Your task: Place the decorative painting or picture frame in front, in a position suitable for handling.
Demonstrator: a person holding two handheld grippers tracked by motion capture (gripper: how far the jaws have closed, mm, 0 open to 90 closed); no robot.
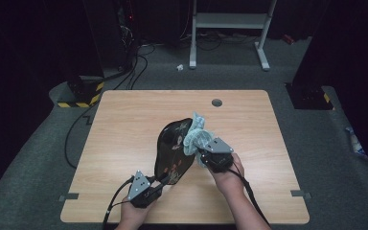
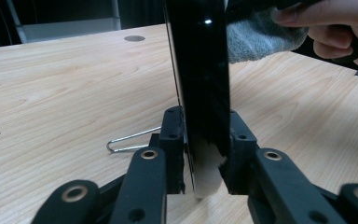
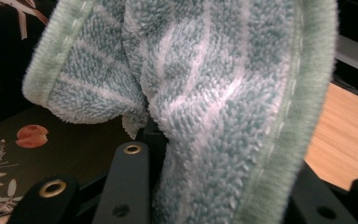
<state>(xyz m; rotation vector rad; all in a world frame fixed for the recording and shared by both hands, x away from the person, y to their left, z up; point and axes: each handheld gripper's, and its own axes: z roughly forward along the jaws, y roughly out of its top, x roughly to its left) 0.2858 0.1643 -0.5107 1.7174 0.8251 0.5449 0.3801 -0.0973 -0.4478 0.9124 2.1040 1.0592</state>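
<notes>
A black lacquered plate with a painted flower and fruit pattern stands tilted up on its edge on the wooden table. My left gripper is shut on the plate's near lower rim; in the left gripper view the jaws clamp the thin black edge, left gripper. My right gripper is shut on a teal-and-white terry towel, which presses against the plate's upper right side. Up close the towel bunches over the jaws and hides the fingertips, with the plate's painted face behind it.
A bent metal wire piece lies on the table just left of the plate. A round grommet hole sits near the table's far edge. On the floor beyond are cables, a yellow-black striped base and a white frame.
</notes>
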